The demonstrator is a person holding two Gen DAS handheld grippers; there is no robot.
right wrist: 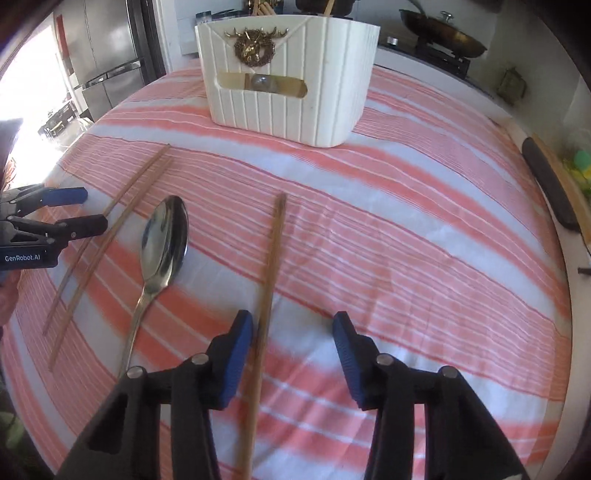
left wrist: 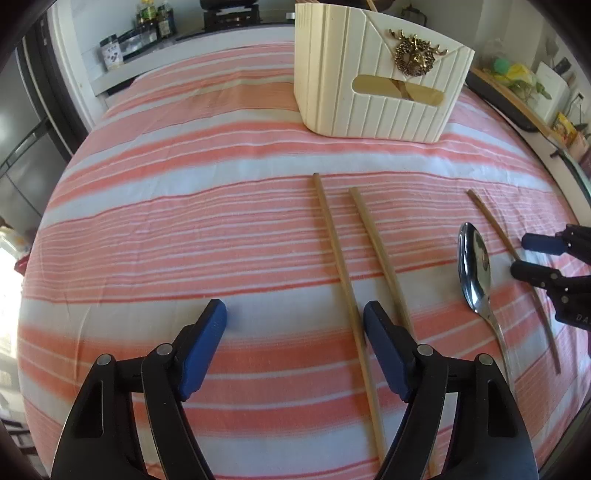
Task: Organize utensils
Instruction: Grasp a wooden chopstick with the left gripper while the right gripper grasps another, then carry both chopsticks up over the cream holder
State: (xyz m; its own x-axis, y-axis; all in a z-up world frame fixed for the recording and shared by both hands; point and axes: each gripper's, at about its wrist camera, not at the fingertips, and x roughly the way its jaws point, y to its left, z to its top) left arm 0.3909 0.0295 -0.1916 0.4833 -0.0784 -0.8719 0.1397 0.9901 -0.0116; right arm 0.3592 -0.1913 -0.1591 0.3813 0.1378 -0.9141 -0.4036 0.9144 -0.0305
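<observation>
A cream utensil holder (left wrist: 376,77) with a gold deer emblem stands at the far side of the striped cloth; it also shows in the right wrist view (right wrist: 288,77), with utensils inside. Two wooden chopsticks (left wrist: 343,266) lie side by side by my open left gripper (left wrist: 295,314); its right finger is next to them. A metal spoon (left wrist: 474,266) lies to their right, also seen in the right wrist view (right wrist: 162,243). A third chopstick (right wrist: 269,273) runs between the fingers of my open right gripper (right wrist: 293,325). Both grippers are empty.
The table is covered by a pink and white striped cloth (left wrist: 184,221). A fridge (right wrist: 107,55) stands at the back left. A wok on a stove (right wrist: 443,33) is behind the holder. Bottles and jars (left wrist: 147,29) line a counter. A dark board (right wrist: 550,181) lies along the right edge.
</observation>
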